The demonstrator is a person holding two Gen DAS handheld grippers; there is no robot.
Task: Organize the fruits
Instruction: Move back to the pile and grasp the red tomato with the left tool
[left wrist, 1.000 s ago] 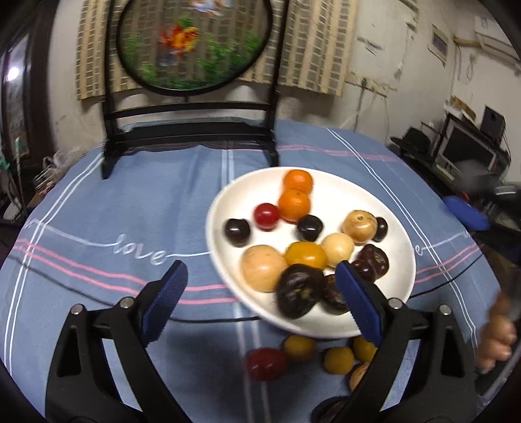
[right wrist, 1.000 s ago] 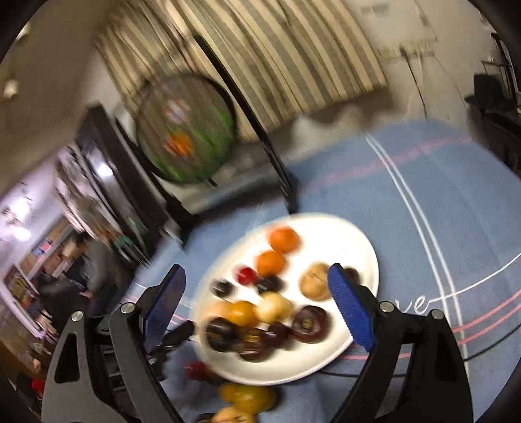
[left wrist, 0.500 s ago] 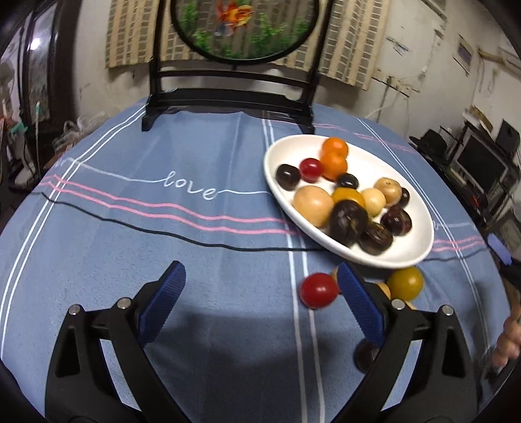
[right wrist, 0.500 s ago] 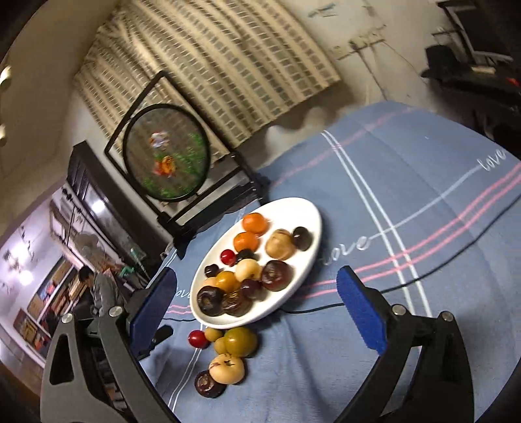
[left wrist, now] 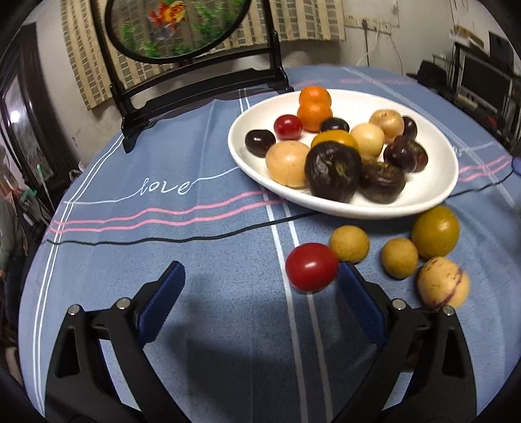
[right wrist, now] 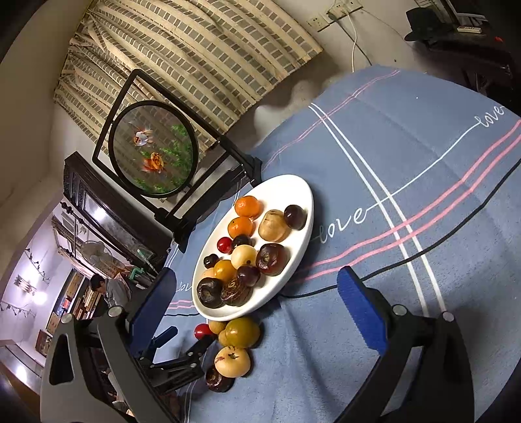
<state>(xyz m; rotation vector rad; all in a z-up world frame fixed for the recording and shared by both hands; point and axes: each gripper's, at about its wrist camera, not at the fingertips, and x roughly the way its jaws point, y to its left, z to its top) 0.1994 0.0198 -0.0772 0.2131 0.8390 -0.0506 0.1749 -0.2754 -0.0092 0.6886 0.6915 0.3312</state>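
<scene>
A white plate point(left wrist: 358, 101) holds several fruits: orange, red, pale yellow and dark purple. In front of it, on the blue cloth, lie a red tomato point(left wrist: 311, 266), two small yellow fruits point(left wrist: 349, 243), a greenish-yellow one point(left wrist: 435, 236) and a pale striped one point(left wrist: 443, 286). My left gripper point(left wrist: 260, 286) is open and low over the cloth, and the tomato sits just inside its right finger. My right gripper point(right wrist: 260, 302) is open wide and empty, to the right of the plate point(right wrist: 293, 188) and the loose fruits point(right wrist: 242, 332). A dark fruit point(right wrist: 218, 380) lies nearest. The left gripper point(right wrist: 185, 341) shows beside the tomato point(right wrist: 202, 330).
A round painted screen on a black stand point(left wrist: 176, 26) stands at the table's far edge behind the plate. The blue striped tablecloth point(left wrist: 195, 227) stretches to the left of the fruits. A person point(right wrist: 104, 286) is in the room beyond the table's left side.
My left gripper has dropped and moved toward the loose fruits, so the red tomato now sits by its right finger. The right gripper rolled and drew back from the plate.
</scene>
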